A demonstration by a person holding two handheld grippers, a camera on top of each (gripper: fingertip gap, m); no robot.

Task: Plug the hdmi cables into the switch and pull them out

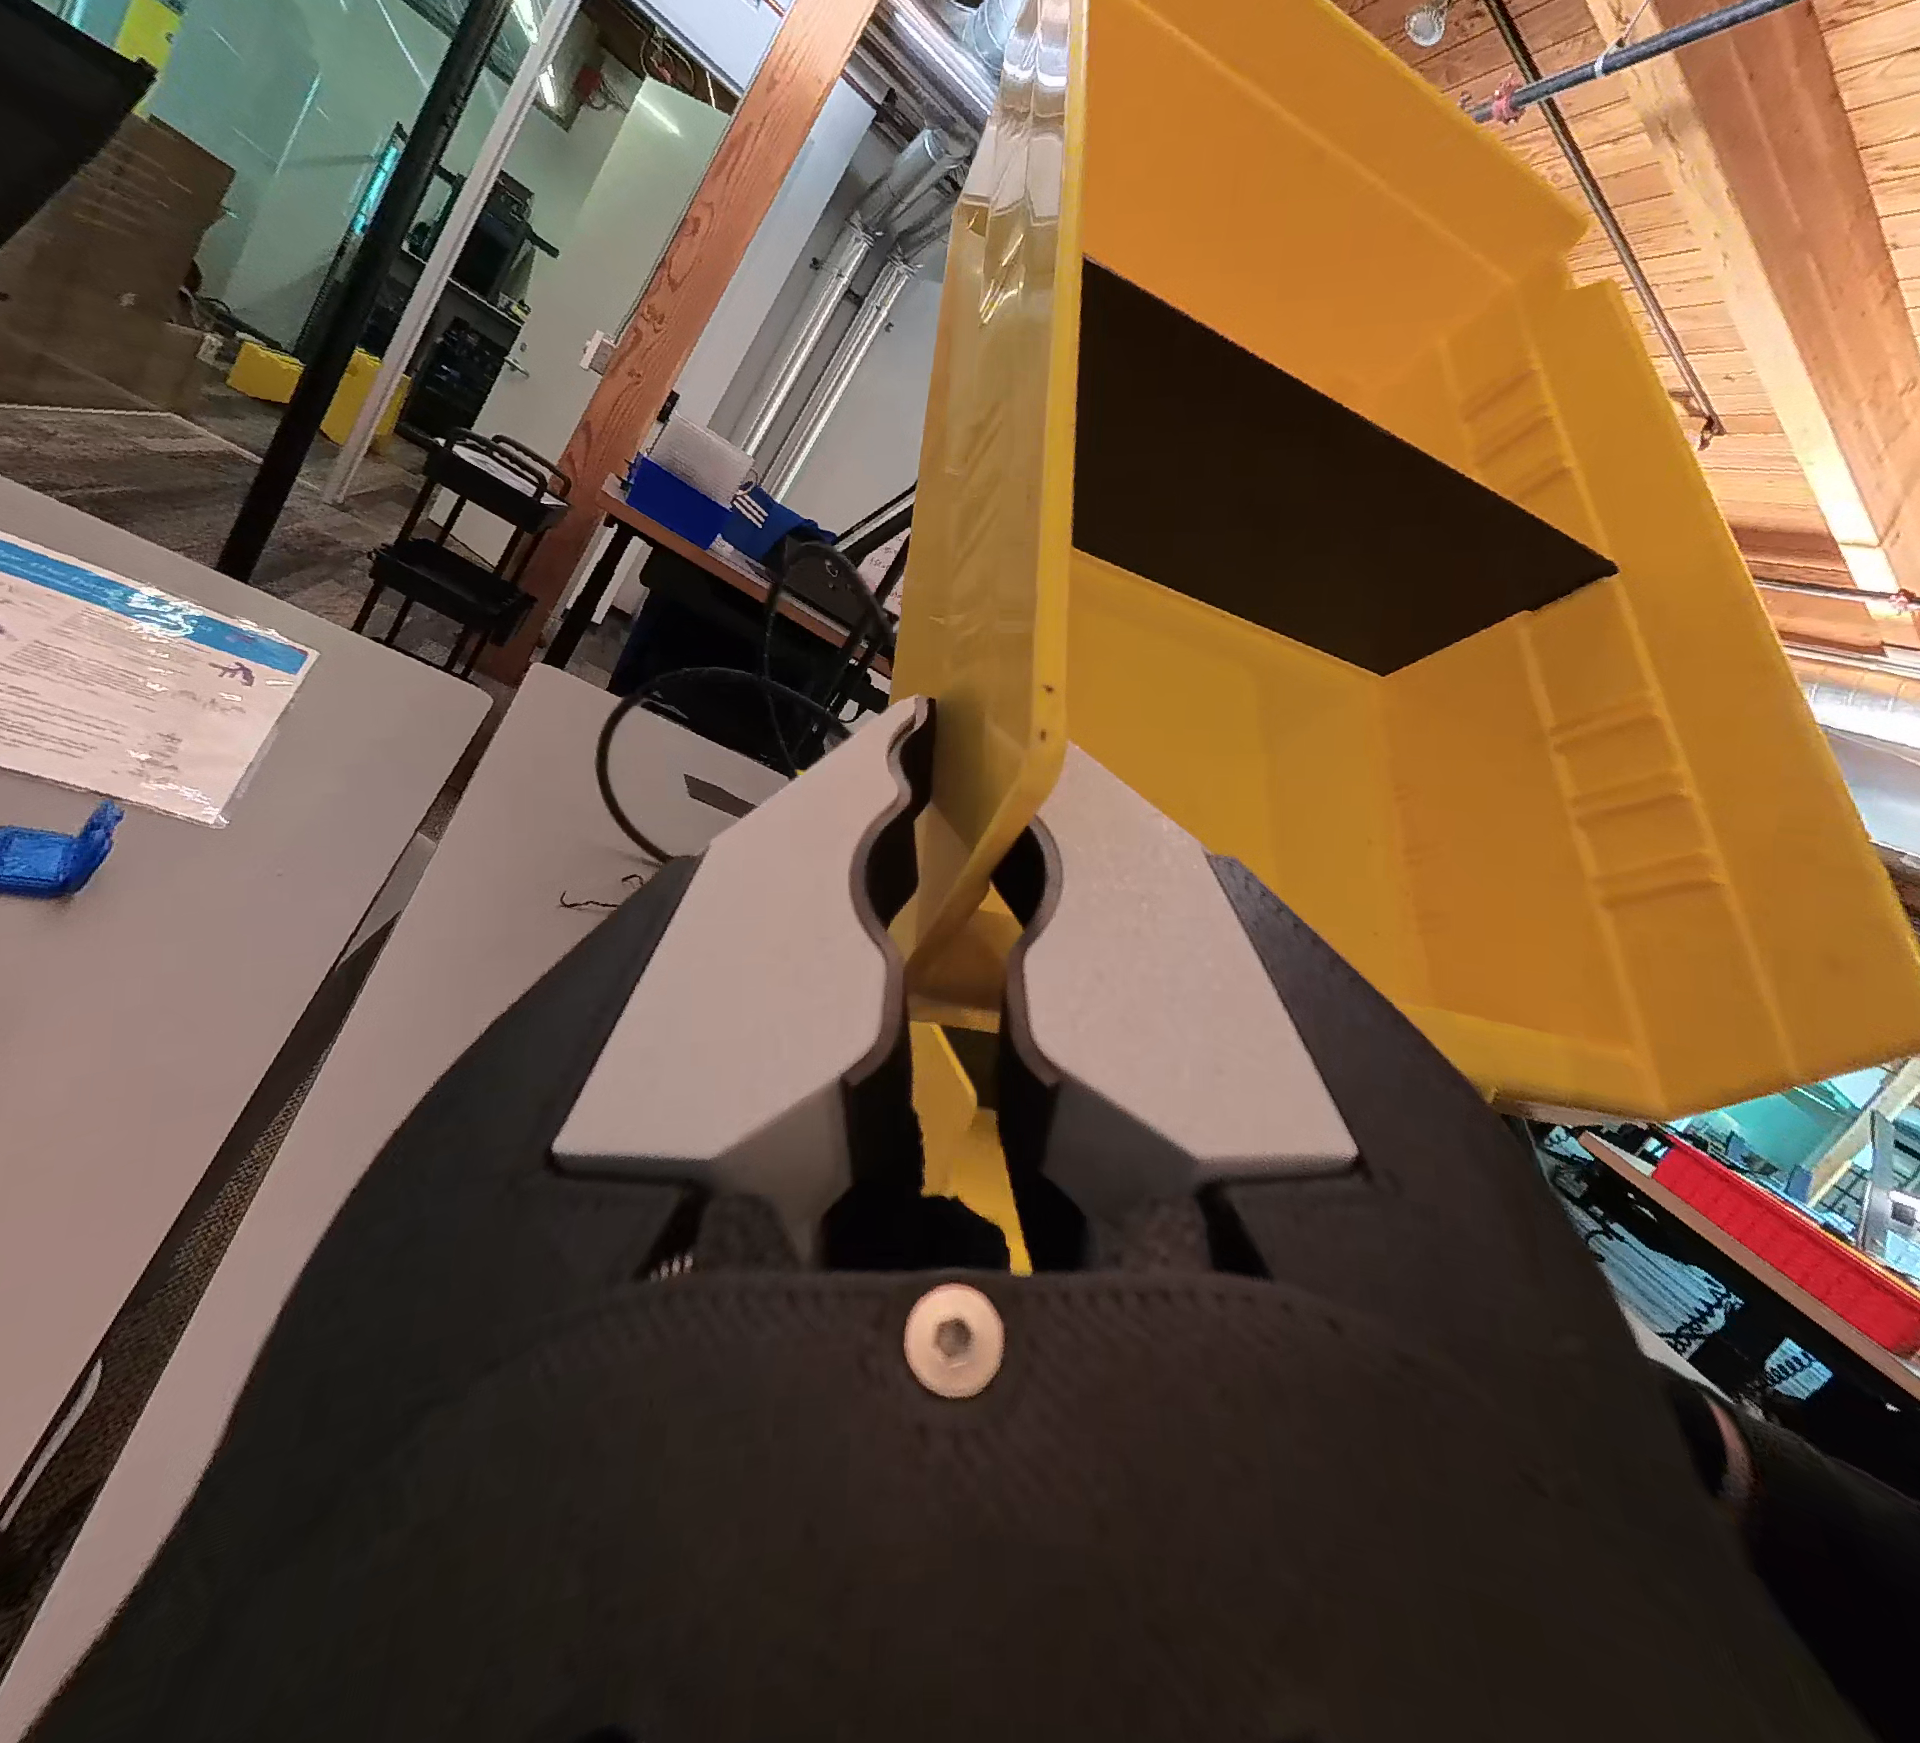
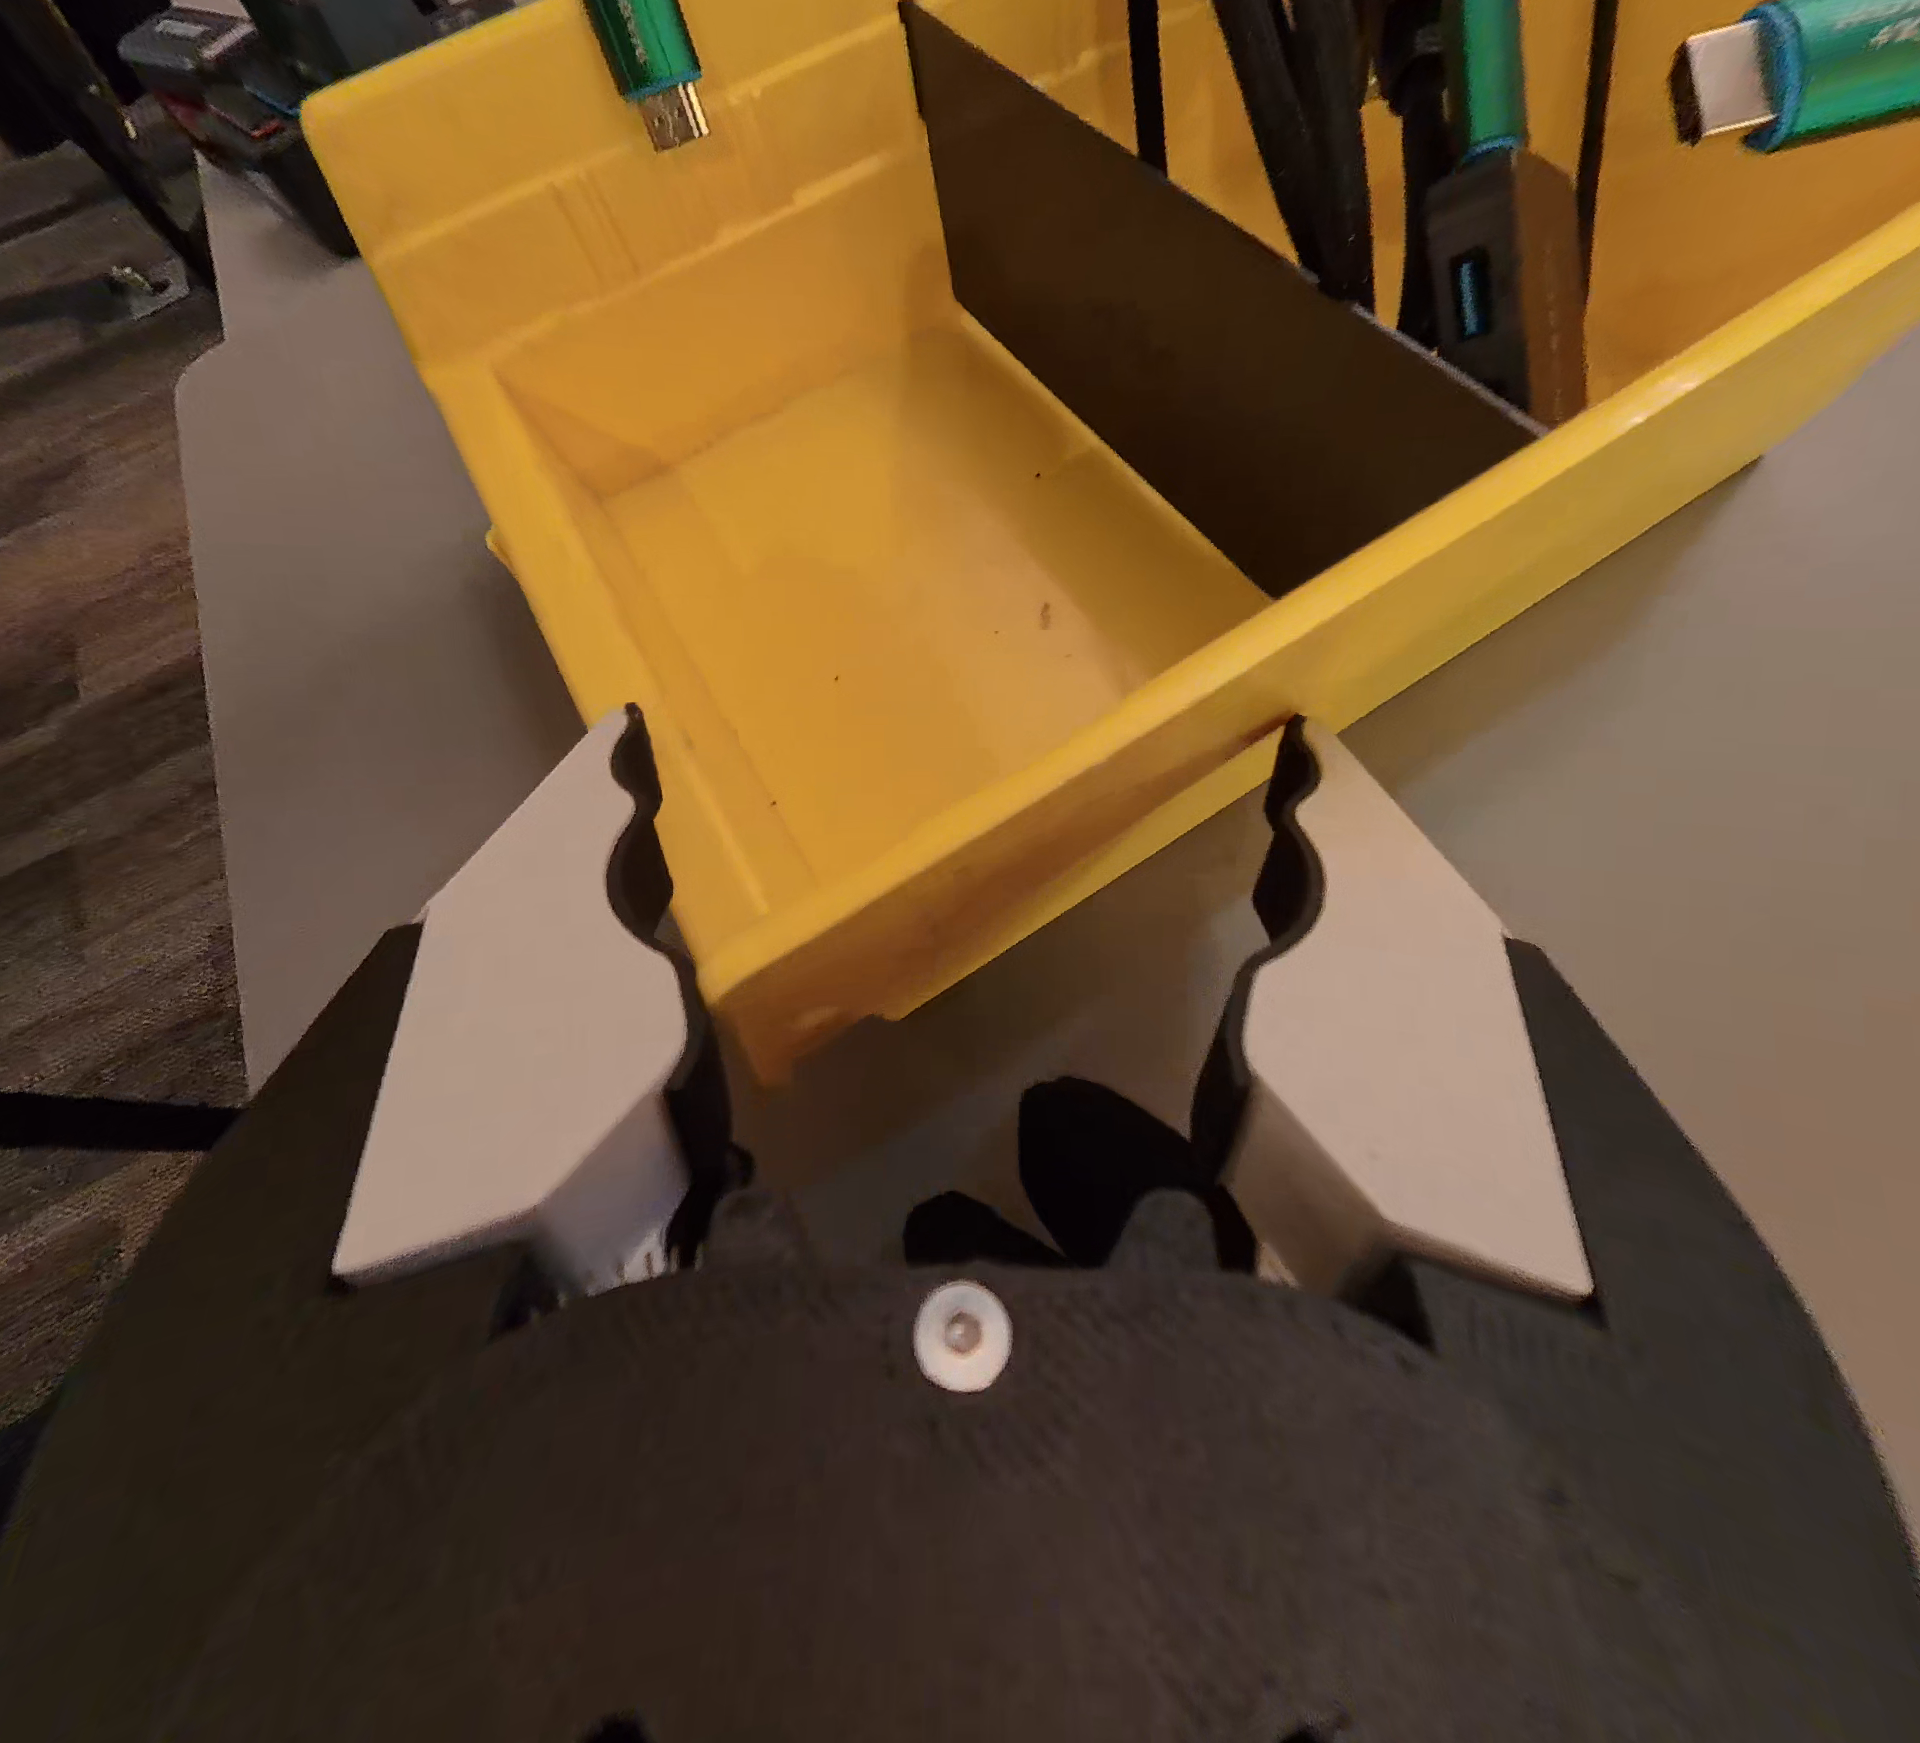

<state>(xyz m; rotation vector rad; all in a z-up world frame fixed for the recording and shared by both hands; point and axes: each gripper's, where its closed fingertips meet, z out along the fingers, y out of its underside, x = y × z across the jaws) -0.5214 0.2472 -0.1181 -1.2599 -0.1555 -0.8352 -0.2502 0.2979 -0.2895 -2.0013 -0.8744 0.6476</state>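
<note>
My left gripper (image 1: 977, 789) is shut on the side wall of a yellow bin (image 1: 1299, 166) and holds it tipped up in the air. A black divider (image 1: 1299, 488) splits the bin, and both halves look empty from here. In the right wrist view the yellow bin (image 2: 1039, 820) has its near corner between the fingers of my open right gripper (image 2: 961, 732). Its near half is empty. Past the divider (image 2: 1143, 311) stand black cables and a black switch (image 2: 1507, 280). Green HDMI plugs (image 2: 634, 20) (image 2: 1486, 52) (image 2: 1829, 57) hang on black cables over the bin.
A grey table (image 1: 208, 1018) holds a laminated sheet (image 1: 135, 685), a small blue plastic piece (image 1: 52, 857) and a loop of black cable (image 1: 665, 758). A black cart (image 1: 468, 530) and a wooden post (image 1: 727, 239) stand behind it. Carpet (image 2: 83, 654) lies left of the table edge. My hands' fingertips stand some 35 cm from each other.
</note>
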